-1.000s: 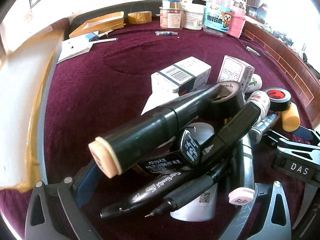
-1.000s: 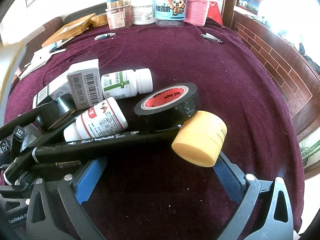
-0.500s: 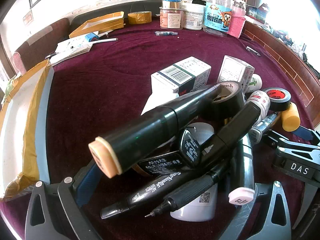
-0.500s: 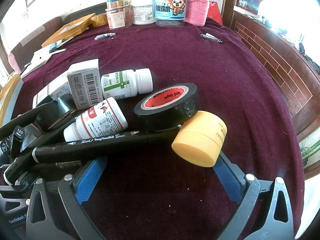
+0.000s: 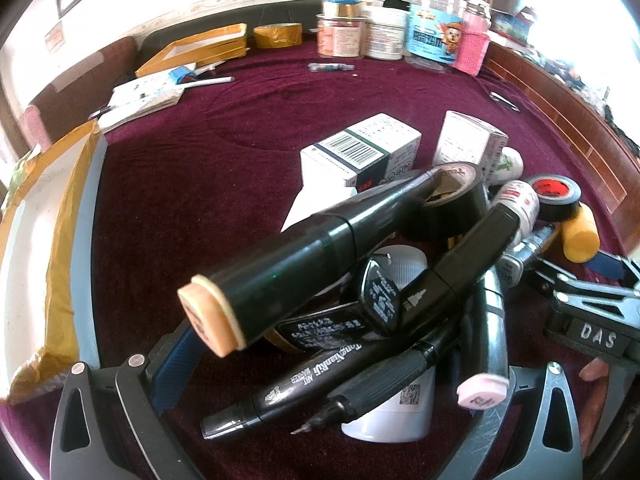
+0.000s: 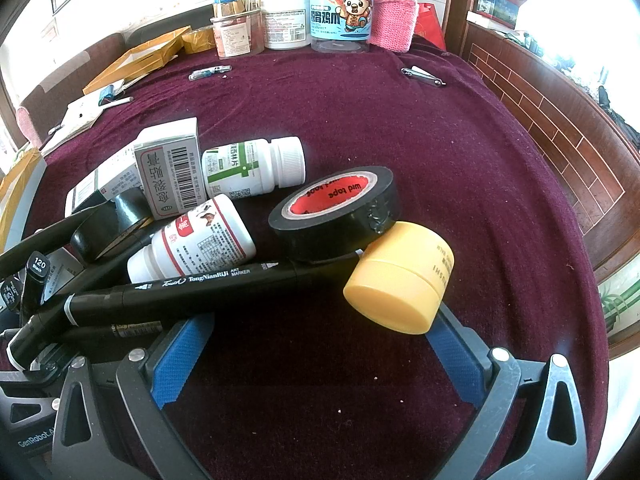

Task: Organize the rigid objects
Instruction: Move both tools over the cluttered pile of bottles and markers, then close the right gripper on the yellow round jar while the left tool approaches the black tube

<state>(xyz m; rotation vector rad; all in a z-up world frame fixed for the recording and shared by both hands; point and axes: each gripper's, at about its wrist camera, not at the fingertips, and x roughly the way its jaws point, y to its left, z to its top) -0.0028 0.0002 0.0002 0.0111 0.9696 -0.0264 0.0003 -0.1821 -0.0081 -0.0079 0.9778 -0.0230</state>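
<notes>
Tabletop [image 6: 400, 128] wore dark red cloth. Big jars [image 6: 340, 4] stood at far edge. Flat yellow box [image 5: 40, 240] lay by left edge. Two white boxes [image 5: 360, 156] sat mid-table, two white bottles [image 6: 248, 168] lying just beside. Black tape roll [image 6: 336, 212] leaned on yellow jar [image 6: 400, 276]. Heap of black markers [image 5: 320, 248] lay piled near front edge. Right claw [image 6: 316, 360] spread wide, holding nothing, yellow jar touching its right finger. Left claw [image 5: 332, 380] spread wide around marker heap, gripping none.
</notes>
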